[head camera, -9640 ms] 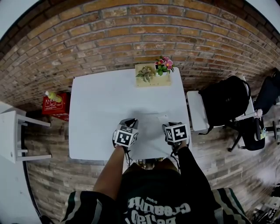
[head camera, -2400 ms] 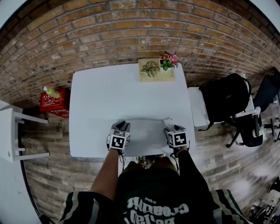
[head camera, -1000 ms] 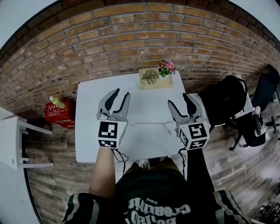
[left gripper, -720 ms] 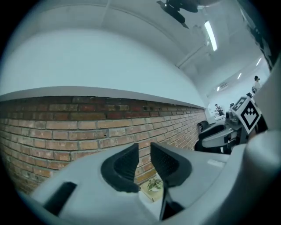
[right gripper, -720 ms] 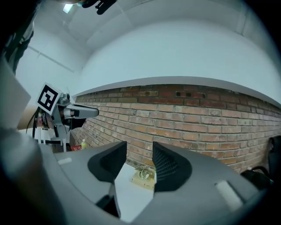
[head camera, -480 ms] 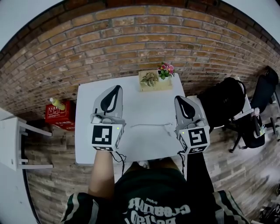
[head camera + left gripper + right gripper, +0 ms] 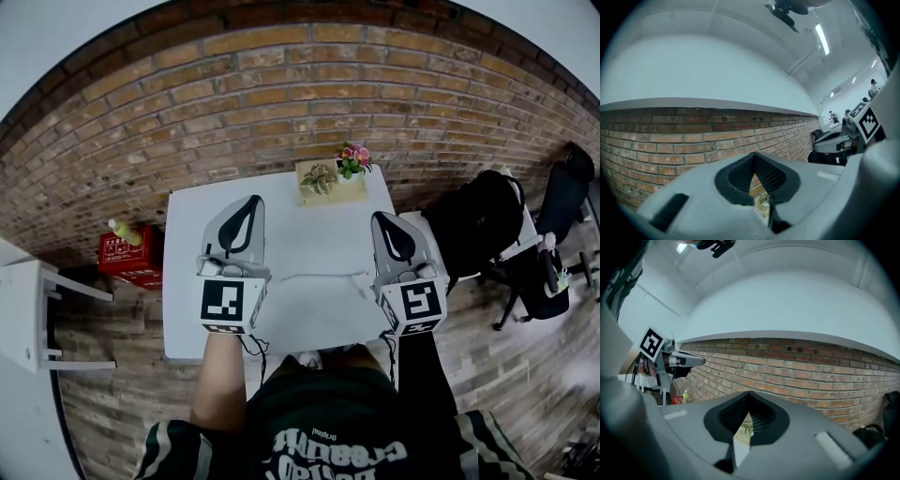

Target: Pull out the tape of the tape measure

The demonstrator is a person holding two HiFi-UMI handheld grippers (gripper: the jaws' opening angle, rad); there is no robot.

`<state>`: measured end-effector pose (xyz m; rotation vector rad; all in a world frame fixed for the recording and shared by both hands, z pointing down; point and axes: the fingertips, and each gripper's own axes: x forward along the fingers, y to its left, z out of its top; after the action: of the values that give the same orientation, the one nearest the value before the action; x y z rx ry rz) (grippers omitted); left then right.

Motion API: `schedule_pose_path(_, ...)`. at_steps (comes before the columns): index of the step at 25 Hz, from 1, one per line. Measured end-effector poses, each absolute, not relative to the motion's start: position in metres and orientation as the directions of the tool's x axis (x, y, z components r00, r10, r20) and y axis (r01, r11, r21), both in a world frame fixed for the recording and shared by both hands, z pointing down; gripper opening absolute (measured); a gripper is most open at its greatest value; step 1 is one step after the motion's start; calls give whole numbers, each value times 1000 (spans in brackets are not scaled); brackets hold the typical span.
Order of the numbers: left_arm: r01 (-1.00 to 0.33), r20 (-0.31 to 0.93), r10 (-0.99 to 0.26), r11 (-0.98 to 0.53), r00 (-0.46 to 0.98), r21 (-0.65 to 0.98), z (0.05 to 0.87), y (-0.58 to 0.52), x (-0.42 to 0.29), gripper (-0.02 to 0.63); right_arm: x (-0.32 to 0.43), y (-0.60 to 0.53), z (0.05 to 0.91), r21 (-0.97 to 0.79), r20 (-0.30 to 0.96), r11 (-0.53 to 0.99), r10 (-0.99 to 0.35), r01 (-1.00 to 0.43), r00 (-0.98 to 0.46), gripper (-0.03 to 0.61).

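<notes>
Left tongs (image 7: 249, 202) and right tongs (image 7: 384, 219): both fully closed, empty, lower centre, above the white surface (image 7: 300, 225). Tape measure (image 7: 360, 278) lies between them, tape extended leftward. Planter (image 7: 328, 178) at far edge.

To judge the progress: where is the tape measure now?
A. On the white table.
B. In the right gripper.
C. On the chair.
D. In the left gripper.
A: the tape measure lies on the white table, tape drawn out, while the left gripper and the right gripper are shut on nothing.
</notes>
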<state>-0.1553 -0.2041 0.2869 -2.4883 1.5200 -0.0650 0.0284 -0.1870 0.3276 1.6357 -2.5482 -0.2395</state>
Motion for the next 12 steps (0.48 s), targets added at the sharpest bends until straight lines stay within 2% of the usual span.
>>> schedule_pose_path(12, -857, -79, -867, -466, 492, -220, 286, -202, -144, 7, 31, -186, 327, 167, -1, 407, -911, -898, -413, 12)
